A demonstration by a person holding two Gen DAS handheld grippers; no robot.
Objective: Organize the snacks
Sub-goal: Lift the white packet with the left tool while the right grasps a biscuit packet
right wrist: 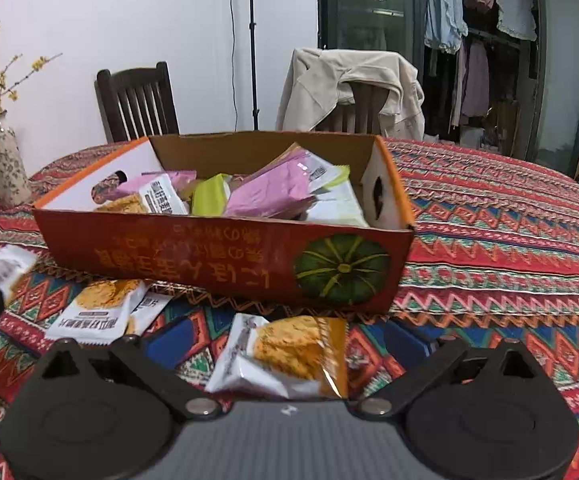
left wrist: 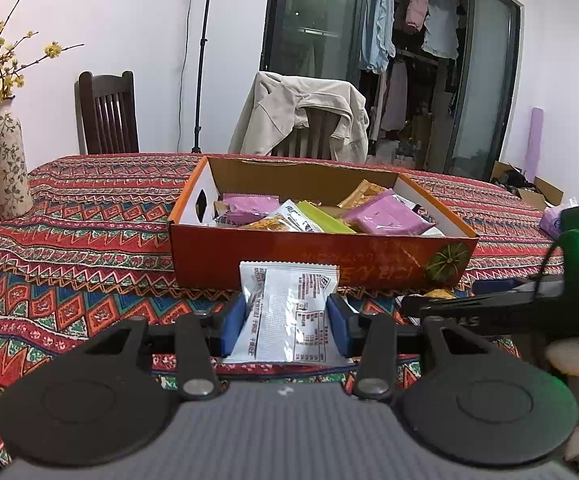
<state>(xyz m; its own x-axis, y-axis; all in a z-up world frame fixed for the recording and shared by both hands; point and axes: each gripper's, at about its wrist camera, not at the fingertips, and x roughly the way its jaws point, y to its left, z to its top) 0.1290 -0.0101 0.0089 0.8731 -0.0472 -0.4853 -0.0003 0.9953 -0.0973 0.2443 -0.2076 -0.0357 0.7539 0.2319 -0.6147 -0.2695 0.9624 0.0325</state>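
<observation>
An orange cardboard box [left wrist: 313, 260] with a pumpkin picture stands on the patterned tablecloth and holds several pink, green and orange snack packets [left wrist: 385, 214]. My left gripper [left wrist: 287, 322] is shut on a white snack packet [left wrist: 285, 312], held just in front of the box's near wall. In the right wrist view the same box [right wrist: 217, 260] is straight ahead. My right gripper [right wrist: 289, 344] is open, its blue pads on either side of an orange and white snack packet [right wrist: 289, 354] lying on the cloth. More packets [right wrist: 97, 308] lie to the left.
A flowered vase [left wrist: 7, 160] with yellow blossoms stands at the table's left edge. Two chairs stand behind the table, one draped with a beige jacket [left wrist: 301, 114]. The other hand-held gripper [left wrist: 529, 300] shows at right in the left wrist view. A tissue pack [left wrist: 555, 218] lies far right.
</observation>
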